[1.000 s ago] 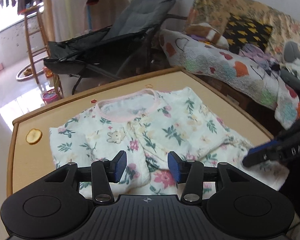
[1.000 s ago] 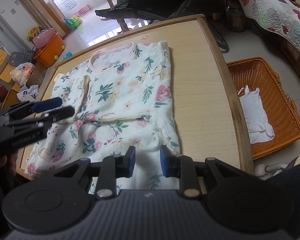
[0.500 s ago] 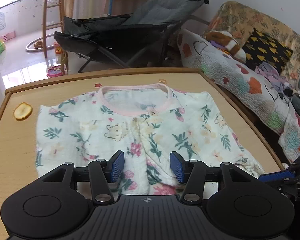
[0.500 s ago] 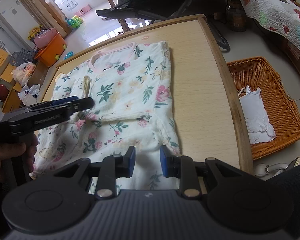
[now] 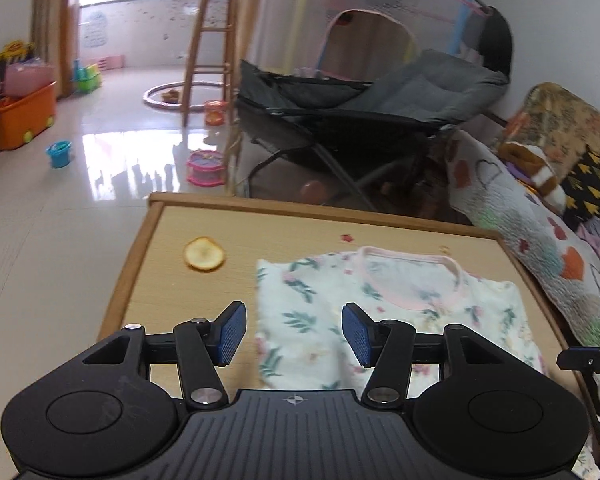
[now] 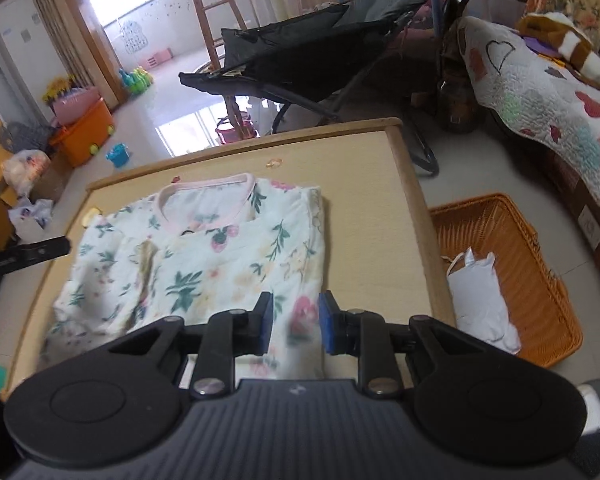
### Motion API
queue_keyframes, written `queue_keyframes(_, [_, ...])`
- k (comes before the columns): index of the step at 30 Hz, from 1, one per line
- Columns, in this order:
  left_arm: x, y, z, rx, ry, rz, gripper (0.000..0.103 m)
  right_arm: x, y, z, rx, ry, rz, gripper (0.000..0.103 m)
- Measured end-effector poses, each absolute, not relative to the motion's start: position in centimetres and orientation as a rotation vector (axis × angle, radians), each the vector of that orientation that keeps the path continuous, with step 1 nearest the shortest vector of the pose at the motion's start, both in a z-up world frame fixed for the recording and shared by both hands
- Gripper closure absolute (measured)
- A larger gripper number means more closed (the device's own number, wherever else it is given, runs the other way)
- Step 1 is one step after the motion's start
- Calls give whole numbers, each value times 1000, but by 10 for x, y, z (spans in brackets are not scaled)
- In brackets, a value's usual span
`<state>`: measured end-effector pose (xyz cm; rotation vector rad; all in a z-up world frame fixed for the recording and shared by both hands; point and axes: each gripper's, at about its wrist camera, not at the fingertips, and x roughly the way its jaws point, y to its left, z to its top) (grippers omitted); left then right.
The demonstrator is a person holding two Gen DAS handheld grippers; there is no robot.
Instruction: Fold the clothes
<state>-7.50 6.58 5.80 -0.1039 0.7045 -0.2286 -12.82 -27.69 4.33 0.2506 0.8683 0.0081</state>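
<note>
**Floral top lies flat on the table, both grippers spread above its near edge**

The floral baby top (image 6: 228,256) lies flat on the wooden table (image 6: 364,200), its sides folded in over the front. Its pink-trimmed neckline (image 6: 208,188) points toward the table's far edge, and its hem toward the cameras, so the long axis runs from near to far. It sits left of the table's middle in the right wrist view, leaving a bare strip along the right side.

The left gripper (image 5: 290,334) hovers over the top's left edge with its blue pads (image 5: 230,332) spread wide, nothing between them. The right gripper (image 6: 294,322) hangs over the near right part of the cloth, its pads parted by a narrower gap and pinching nothing.

A round yellow slice (image 5: 204,254) lies on the table, left of the top's shoulder. On the floor to the table's right stands an orange wicker basket (image 6: 540,264) with a white cloth (image 6: 480,300) in it. A dark folding recliner (image 6: 308,52) stands beyond the table.
</note>
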Motion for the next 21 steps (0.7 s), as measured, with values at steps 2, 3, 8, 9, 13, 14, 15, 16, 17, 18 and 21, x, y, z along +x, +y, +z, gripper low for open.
queue_keyframes(2, [-72, 71, 56, -112, 719, -220, 47, -117, -271, 38, 233, 876, -8, 78])
queue_keyframes(3, [-71, 72, 55, -113, 725, -218, 47, -111, -269, 35, 223, 881, -14, 78])
queue_keyframes(8, [-68, 76, 51, -127, 738, -207, 47, -96, -262, 27, 159, 914, -26, 92])
queue_keyframes(9, [-67, 76, 51, -130, 738, -204, 47, -95, -262, 26, 155, 920, -29, 97])
queue_keyframes(13, [-65, 77, 48, -136, 738, -200, 47, -94, -266, 24, 148, 928, -40, 100])
queue_keyframes(14, [-64, 77, 48, -137, 739, -198, 47, -95, -267, 26, 149, 923, -45, 100])
queue_keyframes(15, [-63, 77, 47, -137, 740, -197, 47, -96, -270, 28, 150, 916, -52, 100])
queue_keyframes(16, [-62, 77, 47, -137, 740, -196, 47, -97, -272, 30, 152, 912, -59, 100])
queue_keyframes(17, [-61, 77, 46, -136, 741, -194, 47, -98, -274, 31, 154, 909, -65, 100])
queue_keyframes(18, [-60, 77, 46, -136, 742, -193, 47, -98, -276, 31, 157, 909, -69, 100])
queue_keyframes(21, [-58, 76, 46, -143, 745, -191, 47, -98, -280, 29, 157, 919, -82, 100])
